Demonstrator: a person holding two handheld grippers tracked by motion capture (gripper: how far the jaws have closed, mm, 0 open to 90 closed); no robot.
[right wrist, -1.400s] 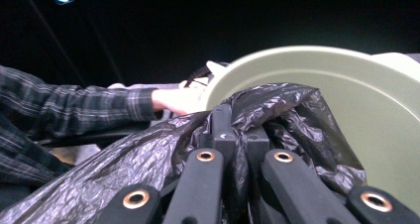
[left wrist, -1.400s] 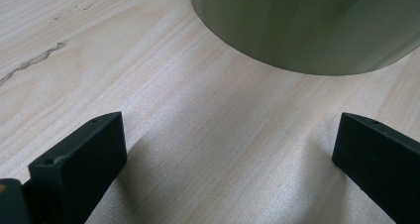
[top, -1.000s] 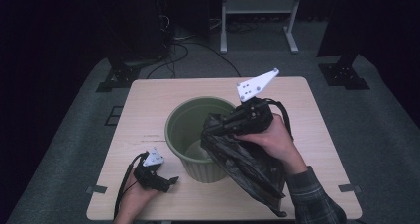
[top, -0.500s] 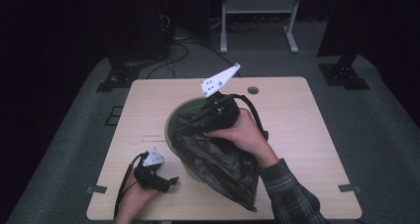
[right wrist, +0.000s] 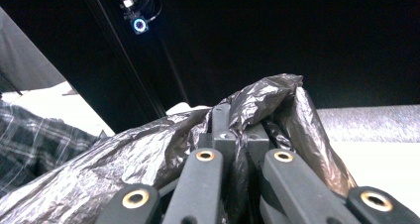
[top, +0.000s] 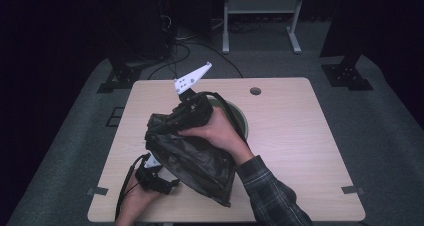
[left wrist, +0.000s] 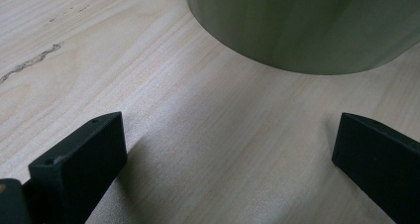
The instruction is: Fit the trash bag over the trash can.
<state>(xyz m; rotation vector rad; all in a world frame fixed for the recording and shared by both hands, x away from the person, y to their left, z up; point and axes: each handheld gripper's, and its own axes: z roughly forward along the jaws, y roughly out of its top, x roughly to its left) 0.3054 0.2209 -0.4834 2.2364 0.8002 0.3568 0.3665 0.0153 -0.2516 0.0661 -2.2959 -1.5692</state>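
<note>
Black, wide-open jaws of our left gripper (top: pixel 161 182) rest near on the wooden table (top: pixel 300 146); farther, our right gripper (top: pixel 165 122) clamps the black bin bag (top: pixel 192 158) over the green bin (top: pixel 239 117).

A light wooden table (top: pixel 300 151) with a round cable hole (top: pixel 255 91) near its far edge is seen on grey carpet (top: pixel 385 136). A white metal rack (top: pixel 261 6) and black stand feet (top: pixel 347 76) are seen beyond it, with loose cables (top: pixel 180 41) on the floor.
</note>
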